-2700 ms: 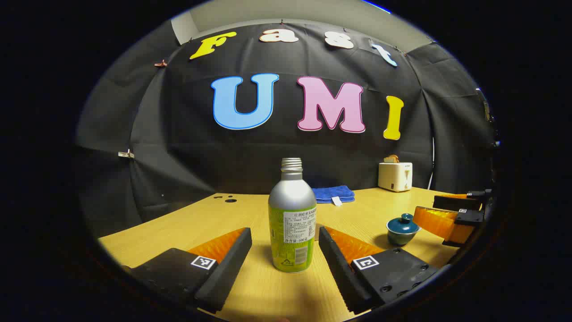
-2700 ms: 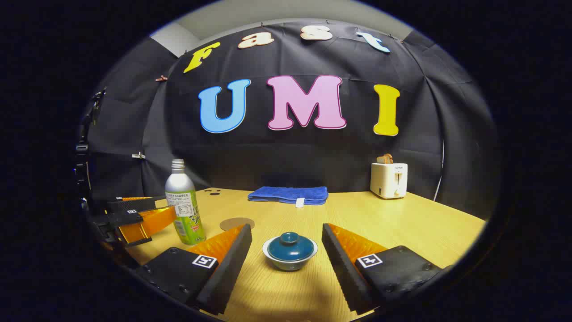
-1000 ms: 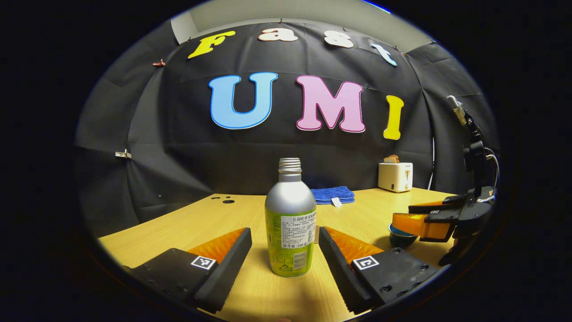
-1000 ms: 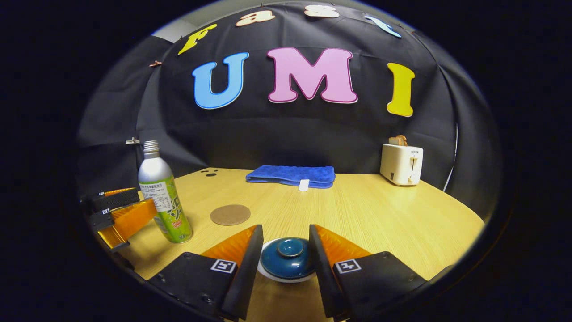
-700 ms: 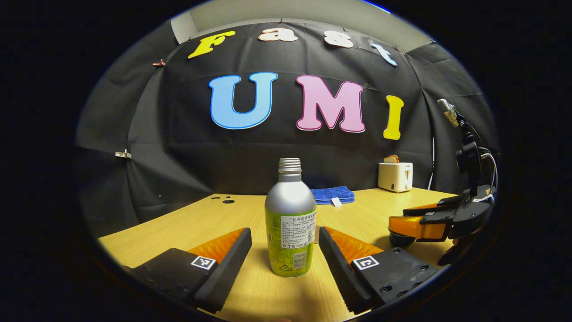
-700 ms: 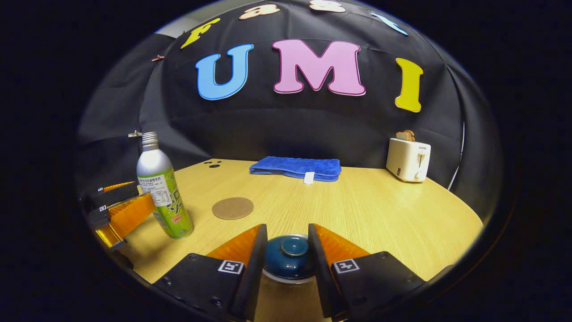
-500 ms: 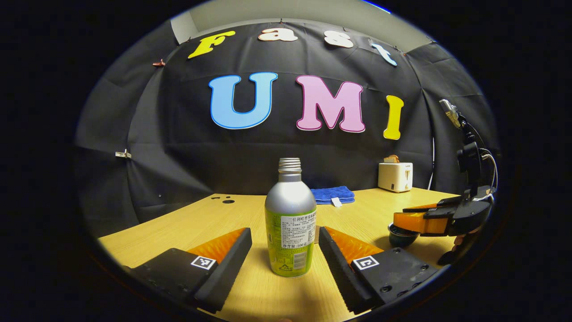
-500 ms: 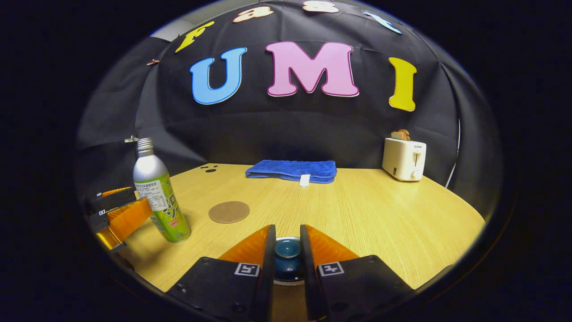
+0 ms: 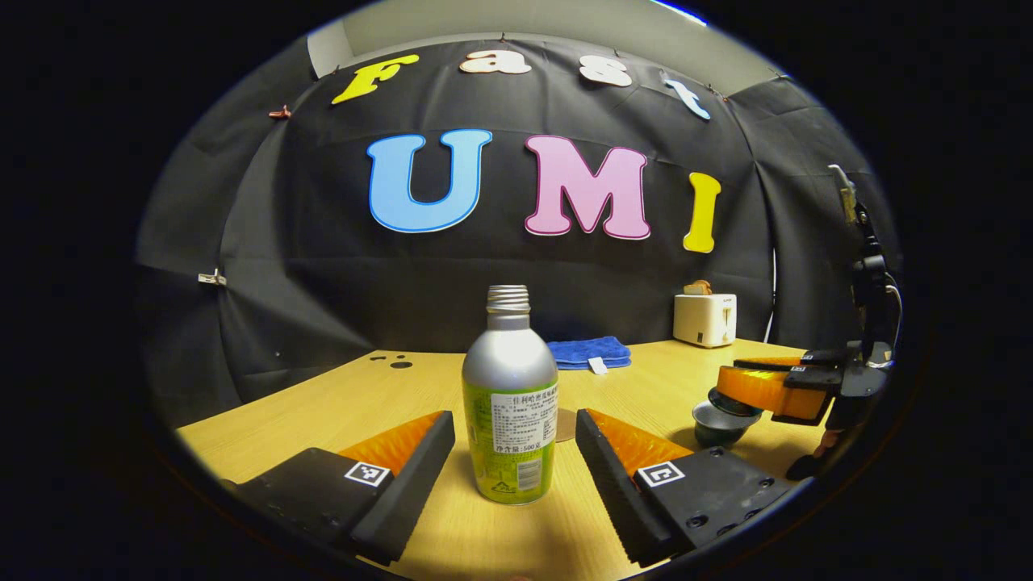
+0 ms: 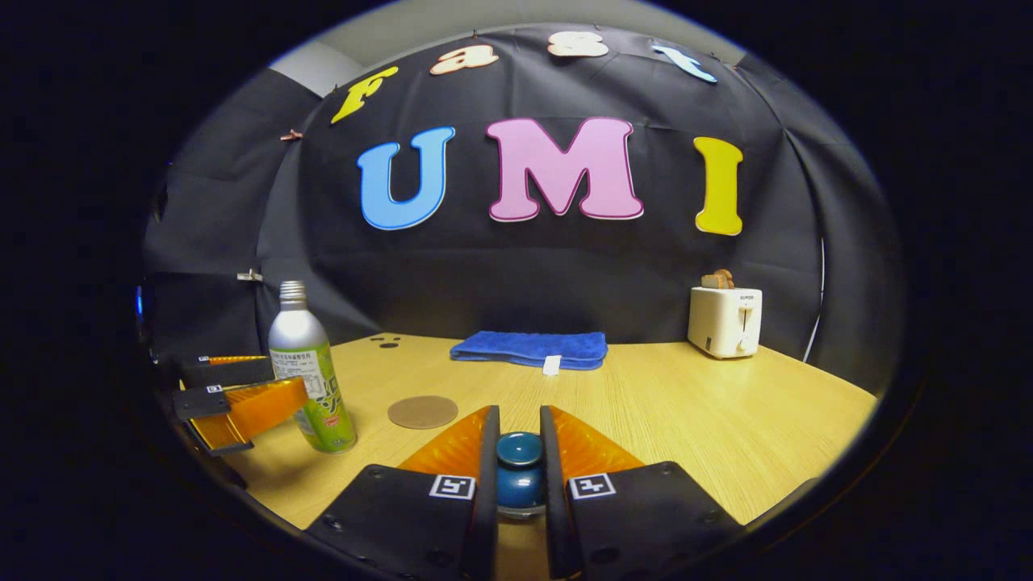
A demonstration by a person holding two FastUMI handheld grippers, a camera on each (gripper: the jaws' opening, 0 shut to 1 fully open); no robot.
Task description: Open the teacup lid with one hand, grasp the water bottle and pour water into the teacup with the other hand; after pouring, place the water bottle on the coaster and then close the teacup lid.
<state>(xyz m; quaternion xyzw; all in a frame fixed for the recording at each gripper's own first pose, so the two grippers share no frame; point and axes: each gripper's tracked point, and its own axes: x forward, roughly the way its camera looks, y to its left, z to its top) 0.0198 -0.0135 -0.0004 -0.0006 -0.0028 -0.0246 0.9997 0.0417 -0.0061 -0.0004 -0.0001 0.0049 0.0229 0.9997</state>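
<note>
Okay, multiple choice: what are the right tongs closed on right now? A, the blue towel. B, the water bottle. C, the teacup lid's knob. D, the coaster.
C: in the right gripper view the right tongs pinch the knob of the teacup lid, while the left gripper view shows the lid raised off the teacup.

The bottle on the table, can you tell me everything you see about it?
The water bottle looks like metal, with a silvery shoulder and neck and a green label around its lower body. Its threaded mouth has no cap. It stands upright on the wooden table, between the open fingers of the left hand-held gripper, which do not touch it. A round brown coaster lies close beside it.
</note>
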